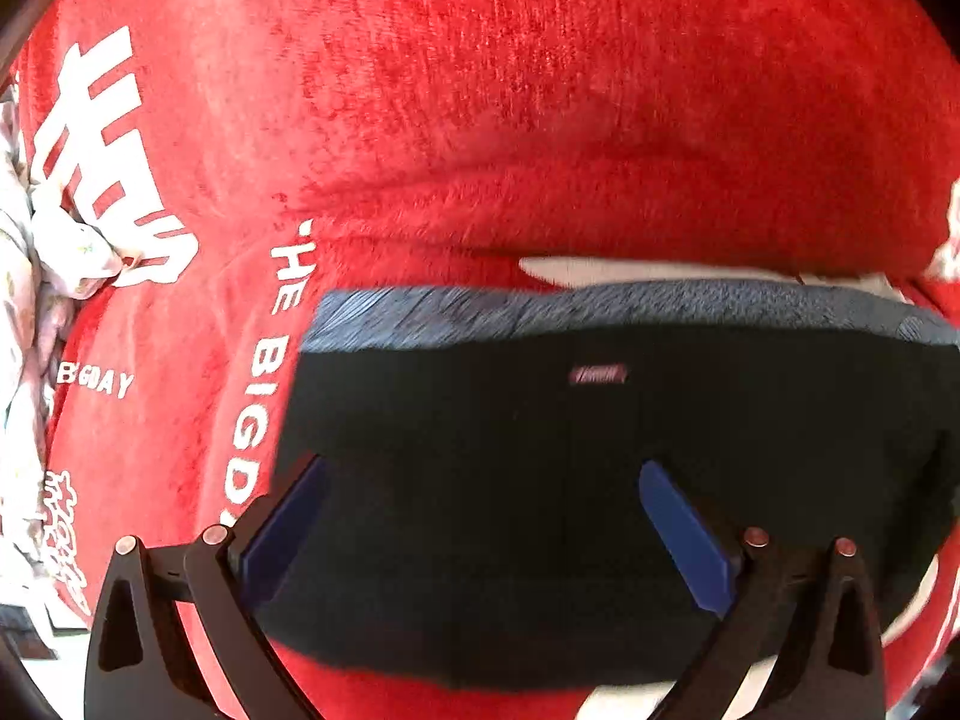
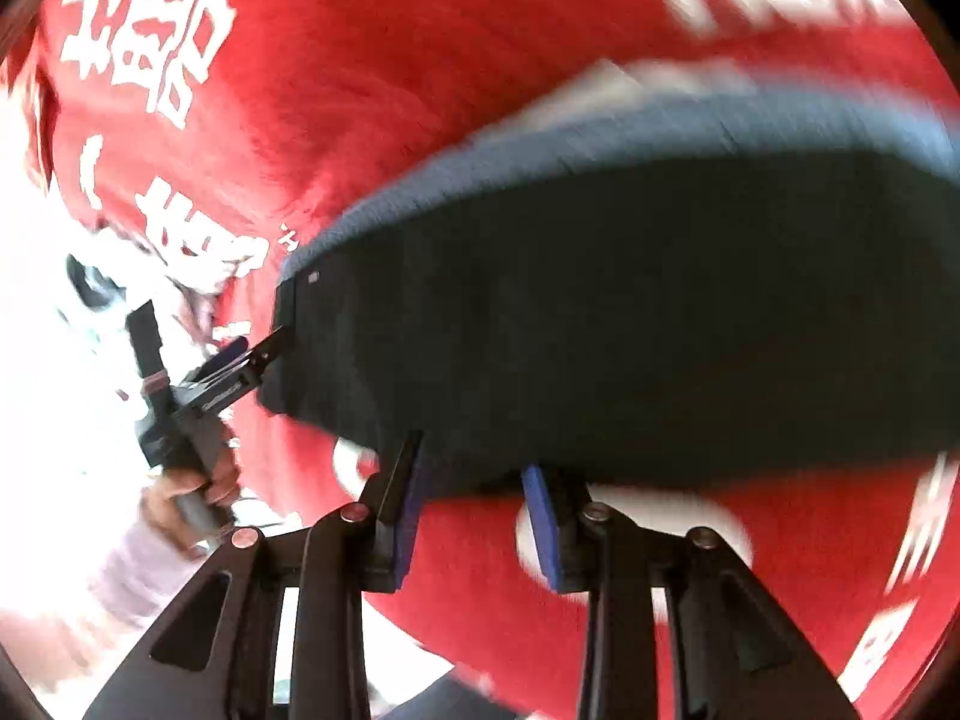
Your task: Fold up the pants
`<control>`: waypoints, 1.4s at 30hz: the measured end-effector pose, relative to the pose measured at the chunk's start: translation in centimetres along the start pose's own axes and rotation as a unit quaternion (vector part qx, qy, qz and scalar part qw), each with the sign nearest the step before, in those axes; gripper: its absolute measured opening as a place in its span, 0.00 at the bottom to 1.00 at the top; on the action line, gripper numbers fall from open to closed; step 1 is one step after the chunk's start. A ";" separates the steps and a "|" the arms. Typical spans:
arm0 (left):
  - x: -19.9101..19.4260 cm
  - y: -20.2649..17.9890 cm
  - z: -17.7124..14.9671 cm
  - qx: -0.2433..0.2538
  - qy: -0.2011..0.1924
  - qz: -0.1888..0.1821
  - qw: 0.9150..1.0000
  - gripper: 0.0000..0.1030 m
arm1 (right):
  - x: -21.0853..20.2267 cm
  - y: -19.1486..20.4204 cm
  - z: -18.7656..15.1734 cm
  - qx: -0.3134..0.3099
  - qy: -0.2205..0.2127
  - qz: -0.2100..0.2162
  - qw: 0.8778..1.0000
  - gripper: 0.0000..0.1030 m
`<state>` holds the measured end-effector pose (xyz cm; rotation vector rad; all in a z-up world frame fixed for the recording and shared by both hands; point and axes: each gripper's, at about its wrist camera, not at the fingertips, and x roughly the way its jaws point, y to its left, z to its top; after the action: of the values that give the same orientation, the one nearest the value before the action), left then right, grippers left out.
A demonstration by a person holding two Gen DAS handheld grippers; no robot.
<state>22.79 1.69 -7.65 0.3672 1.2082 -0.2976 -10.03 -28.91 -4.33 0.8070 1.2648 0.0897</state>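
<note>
Lying folded on red blanket (image 1: pixel 480 120), pants (image 1: pixel 540 480) sit between both tongs' open tips.

Black pants (image 1: pixel 540 480), red white-lettered blanket (image 1: pixel 540 90)

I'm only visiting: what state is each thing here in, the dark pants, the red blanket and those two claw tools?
Pants: folded compactly, grey waistband on the far side.
Red blanket: spread out under the pants, slightly wrinkled.
Left gripper: open wide over the pants.
Right gripper: partly open at the pants' near edge.
White patterned cloth: crumpled at the blanket's edge.
</note>
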 end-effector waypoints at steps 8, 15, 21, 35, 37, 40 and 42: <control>3.5 2.6 0.3 -0.027 0.016 0.009 0.999 1.00 | 3.6 2.8 2.4 -0.039 0.079 -0.071 0.994 0.35; 3.3 3.0 0.0 -0.025 0.027 -0.010 0.999 1.00 | -1.9 -4.9 -3.8 0.177 0.004 -0.004 0.984 0.38; -1.2 -0.9 -0.1 -0.008 0.011 -0.018 1.000 1.00 | -6.7 -10.8 -4.9 0.258 -0.070 0.013 0.963 0.41; -0.1 -20.7 -3.5 0.092 0.053 -0.038 0.994 1.00 | -17.2 -26.6 -10.6 0.384 -0.206 0.012 0.900 0.56; -0.6 -21.0 -4.0 0.082 0.030 -0.023 0.996 1.00 | -17.7 -29.5 -11.2 0.410 -0.220 0.018 0.885 0.56; -0.5 -20.7 -3.7 0.057 0.048 -0.026 0.997 1.00 | -17.7 -33.2 -11.9 0.440 -0.228 0.054 0.867 0.55; -0.5 -20.9 -3.5 0.057 0.055 -0.022 0.997 1.00 | -18.2 -34.4 -11.9 0.439 -0.227 0.069 0.866 0.06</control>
<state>11.05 -15.65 -10.68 0.4621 1.3120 -0.3891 -38.97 -56.90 -10.44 1.5937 0.7529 -0.5804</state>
